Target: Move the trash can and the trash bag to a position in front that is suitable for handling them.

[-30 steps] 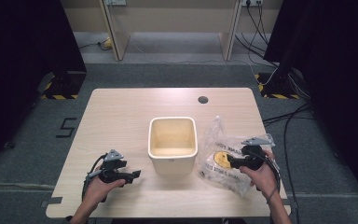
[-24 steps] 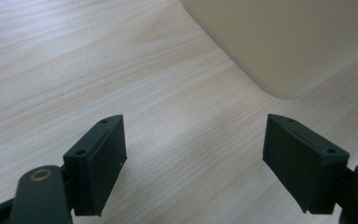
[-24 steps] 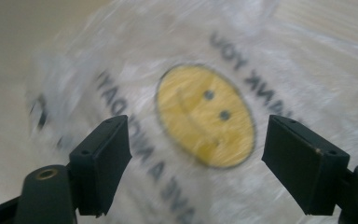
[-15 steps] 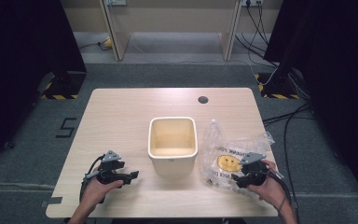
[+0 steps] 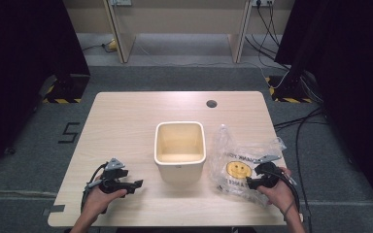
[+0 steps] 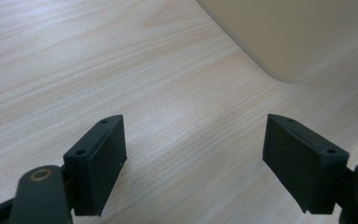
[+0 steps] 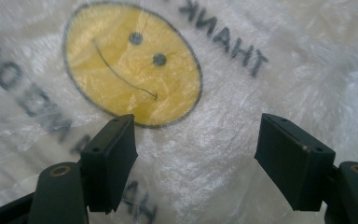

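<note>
A wooden counter (image 5: 126, 116) seen from above. A cream plastic bin (image 5: 179, 148) stands upright at its middle, and nothing can be seen inside it. Just to the bin's right lies a crumpled clear plastic bag (image 5: 238, 165) printed with a yellow smiley face. The right tool (image 5: 252, 183) hovers at the bag's near edge, its jaws apart with nothing gripped; they have just been closing a little, above the bag's film. The left tool (image 5: 135, 184) rests near the counter's front left, jaws wide apart over bare wood. The work looks barely begun: the bag is not yet grasped or lifted.
</note>
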`<state>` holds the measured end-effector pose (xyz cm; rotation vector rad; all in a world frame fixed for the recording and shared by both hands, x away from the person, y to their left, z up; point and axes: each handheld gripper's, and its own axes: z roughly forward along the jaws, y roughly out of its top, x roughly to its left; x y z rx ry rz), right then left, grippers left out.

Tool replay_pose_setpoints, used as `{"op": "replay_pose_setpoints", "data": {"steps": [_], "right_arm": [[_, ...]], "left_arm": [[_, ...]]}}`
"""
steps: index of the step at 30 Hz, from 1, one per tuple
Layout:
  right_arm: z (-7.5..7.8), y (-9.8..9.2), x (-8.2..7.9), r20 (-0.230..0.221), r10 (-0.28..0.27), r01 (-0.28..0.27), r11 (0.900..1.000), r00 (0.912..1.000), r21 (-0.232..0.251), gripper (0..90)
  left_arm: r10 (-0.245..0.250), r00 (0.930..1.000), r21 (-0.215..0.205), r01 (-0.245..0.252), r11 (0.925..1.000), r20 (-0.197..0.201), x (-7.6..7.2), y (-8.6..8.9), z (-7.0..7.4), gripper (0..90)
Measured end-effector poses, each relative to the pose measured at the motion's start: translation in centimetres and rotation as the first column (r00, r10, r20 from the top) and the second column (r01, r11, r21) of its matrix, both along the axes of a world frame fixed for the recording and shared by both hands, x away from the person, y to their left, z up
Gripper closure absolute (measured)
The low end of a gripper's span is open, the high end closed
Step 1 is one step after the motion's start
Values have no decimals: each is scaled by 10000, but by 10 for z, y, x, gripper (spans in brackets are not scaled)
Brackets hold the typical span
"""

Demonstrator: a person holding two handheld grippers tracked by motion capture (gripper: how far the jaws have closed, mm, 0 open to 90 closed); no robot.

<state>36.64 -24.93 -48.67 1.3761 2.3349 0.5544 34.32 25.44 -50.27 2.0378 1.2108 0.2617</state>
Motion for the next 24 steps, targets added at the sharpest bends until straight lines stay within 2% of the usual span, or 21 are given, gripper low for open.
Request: {"op": "replay_pose_setpoints", "data": {"steps": [3, 4, 6, 10, 11, 13, 15, 16, 17, 19, 20, 22, 24], "right_arm": [[-4, -5, 14, 238, 312, -316, 9993, 9992, 180, 283], [-4, -5, 20, 465, 767, -772, 9970, 9960, 91, 288], [-5, -9, 33, 625, 1276, -1284, 9917, 9899, 94, 290], [-6, -16, 53, 1077, 1881, -1873, 9821, 9762, -176, 319], [-4, -17, 56, 1129, 1912, -1906, 9815, 9750, -164, 313], [3, -16, 55, 1462, 1598, -1617, 9868, 9763, 15, 300], [13, -11, 50, 1561, 768, -833, 9959, 9848, 353, 281], [13, -11, 50, 1561, 768, -833, 9959, 9848, 353, 281], [21, 0, 44, 1632, -174, 20, 9955, 9864, 946, 258], [22, 14, 39, 1697, -706, 435, 9864, 9830, 1583, 258], [21, 25, 37, 1611, -661, 368, 9833, 9847, 1784, 258], [18, 44, 33, 1471, -387, 104, 9819, 9884, 1889, 258], [12, 58, 30, 1388, 103, -341, 9848, 9903, 1703, 258]], "left_arm": [[-4, 10000, 12, 4, 10000, -3, 1, 0, 0, 211], [-4, 10000, 21, 4, 10000, 3, 1, 0, 0, 211], [15, 10000, 31, -15, 10000, -17, 1, 0, -1, 211], [49, 10000, 48, -49, 10000, -48, 2, 1, -1, 212], [48, 10000, 55, -47, 10000, -58, 1, 0, -2, 212], [27, 10000, 42, -27, 10000, -38, 2, 0, -1, 212], [36, 10000, 45, -36, 10000, -37, 2, -1, -1, 212], [8, 10000, 66, -7, 10000, -30, 2, -1, -2, 212], [-12, 10000, 109, 12, 9999, -32, 1, -1, -2, 212], [-24, 10000, 161, 24, 9999, -1, 1, -2, -1, 212], [-19, 10000, 168, 19, 9999, 14, 1, -2, -1, 212], [-38, 10000, 167, 38, 9999, 5, 1, -2, -1, 212], [-3, 10000, 155, 3, 9999, -2, 1, -1, -1, 212]]}}
